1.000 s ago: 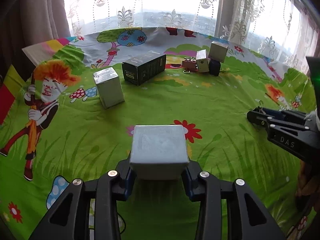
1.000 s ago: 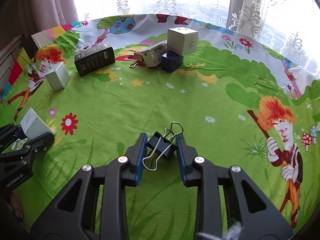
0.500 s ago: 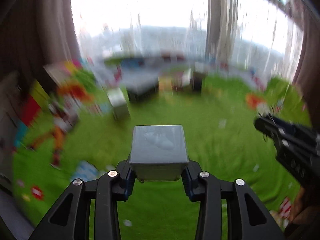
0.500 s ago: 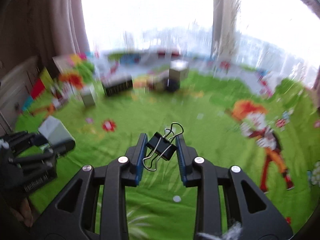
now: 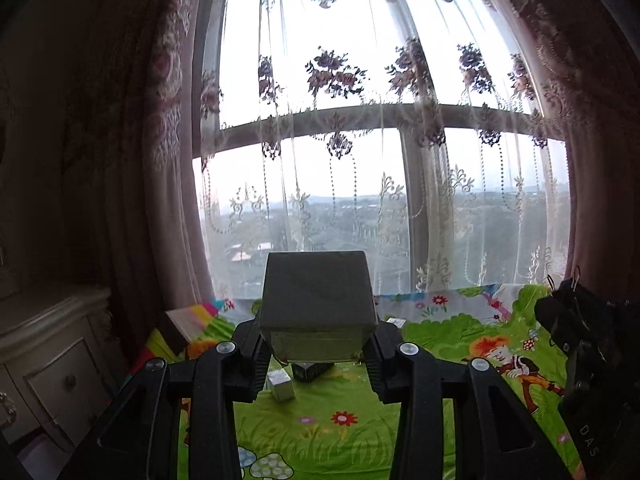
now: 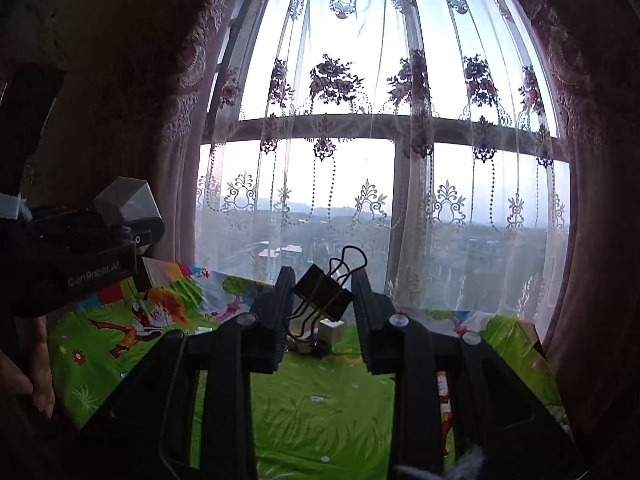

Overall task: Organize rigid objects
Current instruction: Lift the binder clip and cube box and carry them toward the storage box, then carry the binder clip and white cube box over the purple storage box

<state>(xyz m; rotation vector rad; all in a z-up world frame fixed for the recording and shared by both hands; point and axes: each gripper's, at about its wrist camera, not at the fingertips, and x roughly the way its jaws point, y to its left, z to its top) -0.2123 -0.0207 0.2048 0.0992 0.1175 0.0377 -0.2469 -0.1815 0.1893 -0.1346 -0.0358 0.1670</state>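
My left gripper (image 5: 318, 344) is shut on a grey box (image 5: 318, 304), held high and tilted up toward the window; it also shows at the left of the right wrist view (image 6: 124, 204). My right gripper (image 6: 322, 300) is shut on a black binder clip (image 6: 324, 294), also raised; it shows at the right edge of the left wrist view (image 5: 568, 312). Far below on the green cartoon cloth (image 5: 344, 432) lie a small silver box (image 5: 280, 389) and a black box (image 5: 310, 371). In the right wrist view a small stack of boxes (image 6: 330, 330) stands behind the clip.
A large window with lace curtains (image 5: 360, 120) fills the upper view. A white cabinet with drawers (image 5: 48, 368) stands at the left of the cloth. Heavy pink drapes (image 6: 592, 200) hang at both sides.
Both grippers have lifted and tilted upward from the cloth, each keeping its object. The views now face the window, and the objects on the cloth appear far below.
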